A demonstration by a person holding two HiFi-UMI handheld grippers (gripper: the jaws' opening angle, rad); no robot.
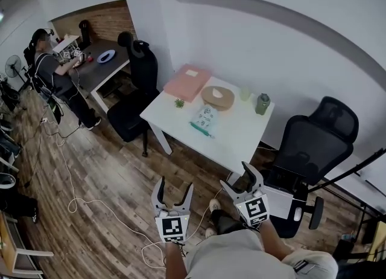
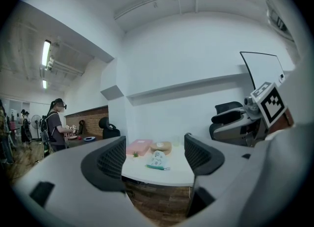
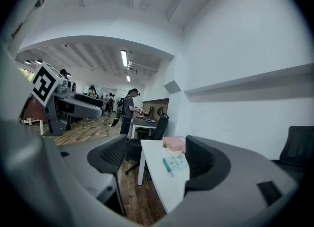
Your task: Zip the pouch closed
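Jaws of left gripper [image 1: 175, 185] and right gripper [image 1: 236, 176] both gape wide, empty, near the body. Pouch [image 1: 205, 118] lies flat well ahead on the white table [image 1: 244, 136]. Its teal zipper [image 1: 201, 128] is on the near edge, running left to right; right gripper looks slightly nearer.

Pink box [image 1: 187, 82], round board [image 1: 218, 98], bottle [image 1: 262, 104] on table [image 1: 241, 136].

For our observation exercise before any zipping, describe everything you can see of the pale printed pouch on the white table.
The pale mint pouch with small dark prints lies flat near the middle of the white table, with a teal zip strip along its near edge. It touches only the tabletop. The zip is too small to tell if it is open.
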